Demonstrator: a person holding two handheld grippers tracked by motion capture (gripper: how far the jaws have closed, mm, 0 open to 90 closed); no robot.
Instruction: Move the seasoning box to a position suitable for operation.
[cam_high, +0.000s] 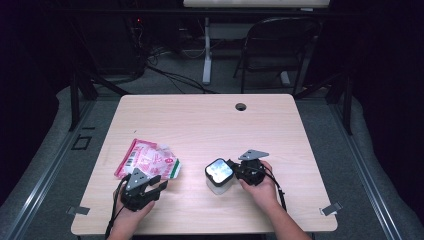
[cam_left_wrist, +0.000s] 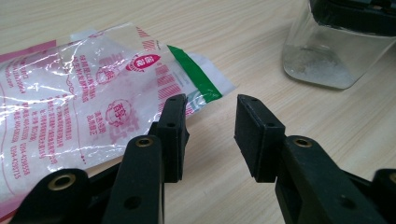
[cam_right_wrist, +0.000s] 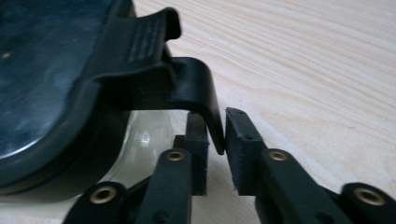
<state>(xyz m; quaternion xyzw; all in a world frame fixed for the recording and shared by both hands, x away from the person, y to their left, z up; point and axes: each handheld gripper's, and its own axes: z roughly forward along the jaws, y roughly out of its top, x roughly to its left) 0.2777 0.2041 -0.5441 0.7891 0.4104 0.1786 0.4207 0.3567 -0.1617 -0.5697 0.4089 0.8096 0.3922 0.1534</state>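
Lower centre of the high view: the right gripper (cam_right_wrist: 215, 133) pinches the latch tab (cam_right_wrist: 205, 100) of the jar's black lid (cam_high: 219, 170). Judged sound practice: hold the tab deep between the pads and lift steadily, jar (cam_left_wrist: 327, 60) kept level. Lower left, the left gripper (cam_left_wrist: 211, 133) stands spread and empty beside the plastic bag (cam_high: 147, 159). Nothing obstructs on the table (cam_high: 210, 120); a chair (cam_high: 280, 45) stands beyond.

Pink-printed bag (cam_high: 148, 160), black-lidded jar (cam_high: 219, 176)

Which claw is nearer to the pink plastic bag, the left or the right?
Left. The left claw is at the pink plastic bag's corner, jaws open. The right claw pinches the jar's lid latch farther away.
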